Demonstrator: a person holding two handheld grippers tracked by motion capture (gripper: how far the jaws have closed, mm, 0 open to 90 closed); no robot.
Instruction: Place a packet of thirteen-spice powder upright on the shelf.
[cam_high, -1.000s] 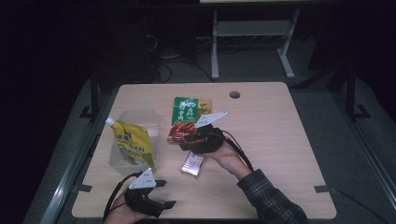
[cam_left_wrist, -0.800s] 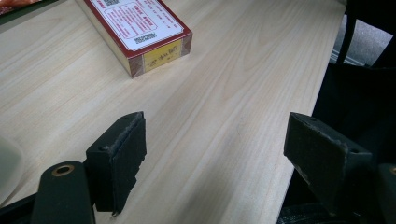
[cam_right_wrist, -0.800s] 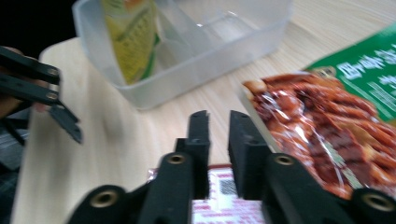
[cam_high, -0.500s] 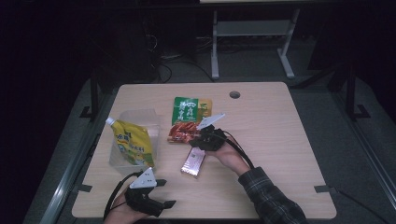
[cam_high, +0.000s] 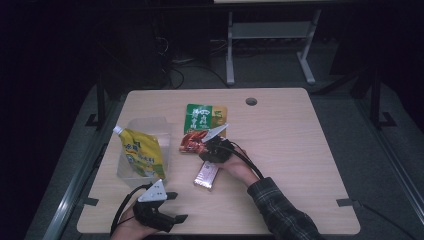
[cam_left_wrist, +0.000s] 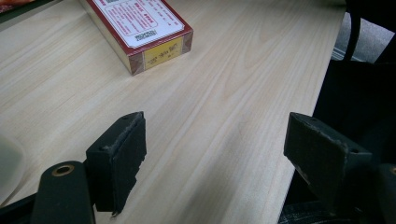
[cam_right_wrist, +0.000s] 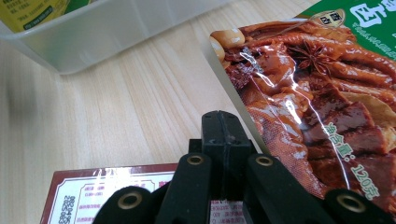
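Pale wood-grain table (cam_high: 300, 150); right gripper (cam_right_wrist: 224, 122) closed empty beside glossy red pouch (cam_right_wrist: 317, 93); left gripper (cam_left_wrist: 215, 154) wide, empty.

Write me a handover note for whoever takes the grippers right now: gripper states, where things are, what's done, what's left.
Right gripper: shut, nothing between the jaws, low over the box beside the red pouch.
Left gripper: open, holding nothing, at the near table edge.
Things: yellow pouch stands in the clear bin; red pouch overlaps the green pouch; box lies near the table's middle.
Done: one pouch binned.
Left, probably: red pouch, green pouch and box still out on the table.
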